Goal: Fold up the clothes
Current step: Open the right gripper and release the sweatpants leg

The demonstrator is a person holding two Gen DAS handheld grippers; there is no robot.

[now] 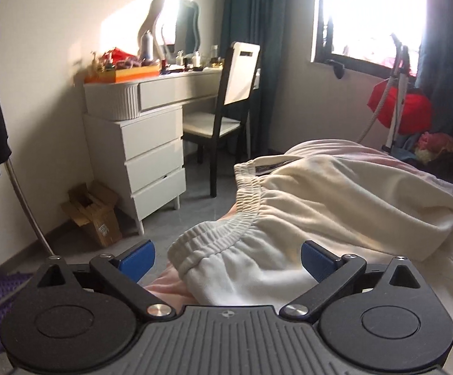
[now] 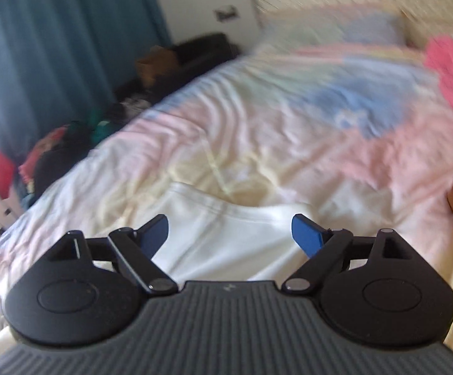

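Note:
Cream sweatpants [image 1: 336, 206] lie bunched on the bed, their elastic waistband [image 1: 214, 237] toward me in the left wrist view. My left gripper [image 1: 228, 259] is open, its blue pads either side of the waistband corner, touching nothing. In the blurred right wrist view, a white part of the pants [image 2: 226, 237] lies flat on the pastel bedspread [image 2: 257, 125]. My right gripper [image 2: 230, 234] is open just above that cloth, holding nothing.
A white dresser [image 1: 145, 143] with clutter and a mirror, and a chair [image 1: 226, 109], stand past the bed's edge. A cardboard box [image 1: 93, 212] sits on the floor. A pink garment [image 2: 451, 78] lies at the bed's far right. Clothes are piled by the teal curtain [image 2: 54, 47].

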